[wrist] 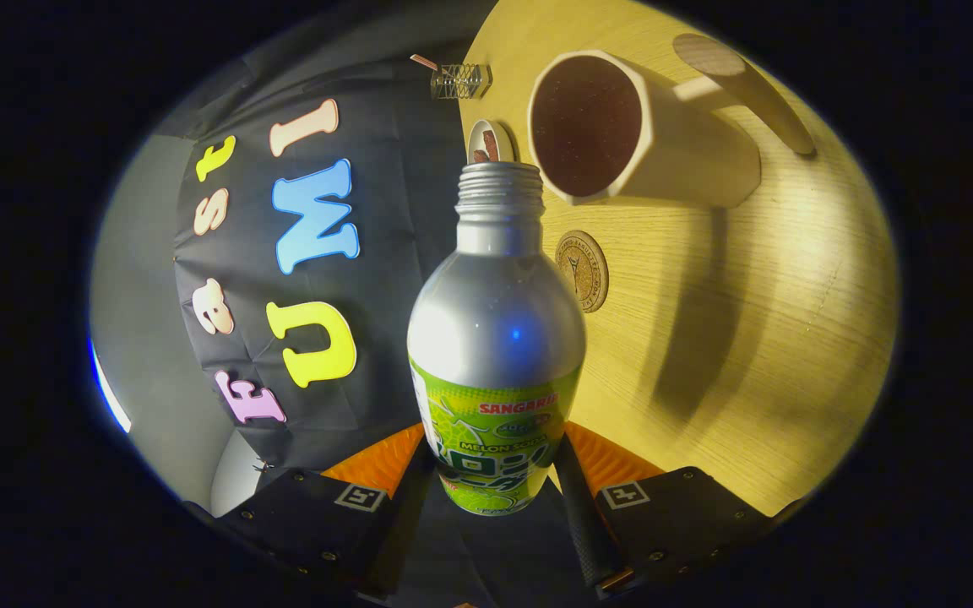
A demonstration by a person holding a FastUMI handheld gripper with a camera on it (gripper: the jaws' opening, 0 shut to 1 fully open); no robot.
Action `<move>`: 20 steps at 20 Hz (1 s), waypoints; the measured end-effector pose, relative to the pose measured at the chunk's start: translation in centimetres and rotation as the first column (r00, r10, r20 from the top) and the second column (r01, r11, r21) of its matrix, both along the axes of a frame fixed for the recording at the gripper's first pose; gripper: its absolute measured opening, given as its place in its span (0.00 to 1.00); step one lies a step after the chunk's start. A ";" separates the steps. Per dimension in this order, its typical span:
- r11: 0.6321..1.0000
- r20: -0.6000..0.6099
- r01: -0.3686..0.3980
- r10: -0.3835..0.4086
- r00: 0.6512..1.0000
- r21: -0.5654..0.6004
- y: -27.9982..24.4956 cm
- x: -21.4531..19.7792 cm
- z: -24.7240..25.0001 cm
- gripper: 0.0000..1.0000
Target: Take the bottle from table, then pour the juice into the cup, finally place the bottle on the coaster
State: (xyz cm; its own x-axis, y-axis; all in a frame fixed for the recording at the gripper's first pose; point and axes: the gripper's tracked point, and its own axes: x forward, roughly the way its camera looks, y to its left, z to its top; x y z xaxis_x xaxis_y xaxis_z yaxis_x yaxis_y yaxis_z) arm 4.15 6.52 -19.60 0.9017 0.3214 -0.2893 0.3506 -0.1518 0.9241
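Gripping the soda bottle (495,338) low on its label, the gripper (493,485) has it tilted, open neck aimed just beside the cup's (672,143) mouth.

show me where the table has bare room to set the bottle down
The bottle is clamped in the gripper, tipped toward the cup. The table is bare beyond the coaster, on the side away from the wall. It is crowded between the cup, the coaster and the small round piece.
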 end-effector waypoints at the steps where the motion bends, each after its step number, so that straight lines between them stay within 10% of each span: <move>1: 1.000 -0.004 0.004 -0.004 1.000 0.012 0.0 0.0 0.0 0.77; 20: 0.987 -0.041 0.042 -0.036 0.999 0.157 0.2 0.8 1.0 0.77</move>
State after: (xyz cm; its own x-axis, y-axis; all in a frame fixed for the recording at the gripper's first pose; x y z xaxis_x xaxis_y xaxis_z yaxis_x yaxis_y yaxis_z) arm 4.90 6.71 -18.61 0.9040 0.3302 -0.2715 0.3754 -0.3091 0.8738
